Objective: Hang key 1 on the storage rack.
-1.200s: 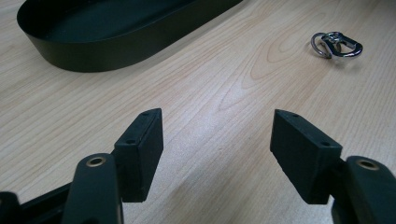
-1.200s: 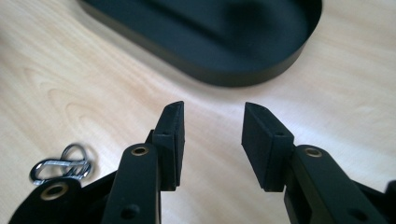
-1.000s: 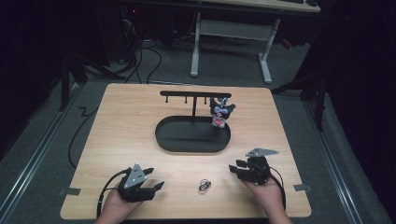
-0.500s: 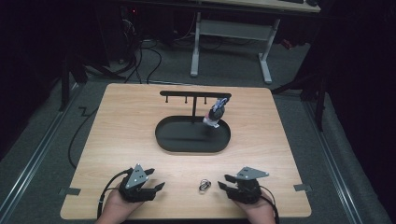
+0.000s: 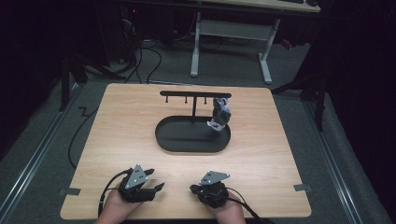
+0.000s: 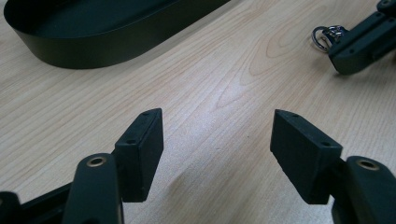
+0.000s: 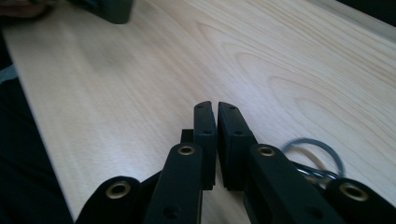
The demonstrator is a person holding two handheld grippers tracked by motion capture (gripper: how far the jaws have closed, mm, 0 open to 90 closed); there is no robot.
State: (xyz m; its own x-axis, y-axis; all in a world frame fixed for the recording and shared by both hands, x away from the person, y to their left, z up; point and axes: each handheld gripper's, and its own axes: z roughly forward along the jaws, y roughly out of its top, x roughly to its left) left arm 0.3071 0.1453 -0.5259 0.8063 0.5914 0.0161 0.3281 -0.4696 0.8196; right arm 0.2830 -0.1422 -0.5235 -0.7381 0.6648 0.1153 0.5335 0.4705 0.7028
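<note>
The right gripper [image 7: 216, 109], at the near edge of the counter [image 5: 126, 126] right of its middle, has its jaws pressed together after just closing; in the right gripper view the pads meet with nothing visible between them. The key ring [image 7: 312, 156] lies flat on the wood just beside and partly beneath that gripper's right jaw arm, and whether the jaw touches it cannot be told. In the left gripper view the same key ring [image 6: 325, 35] appears at the tip of the right gripper [image 6: 362, 39], touching or nearly touching it. The left gripper [image 6: 217, 149], near the near edge left of the middle, has its jaws spread wide over bare wood and holds nothing. In the high view the left gripper [image 5: 152, 189] and the right gripper [image 5: 198, 190] sit side by side close to the near edge, each held by a hand entering from below. Toward the centre of the counter stands a black oval tray [image 5: 187, 144] from which rises a T-shaped hanger rack [image 5: 195, 94]. A small grey, blue and white figure [image 5: 221, 117] hangs from the right end of the rack, above the right part of the tray and well apart from both grippers.
</note>
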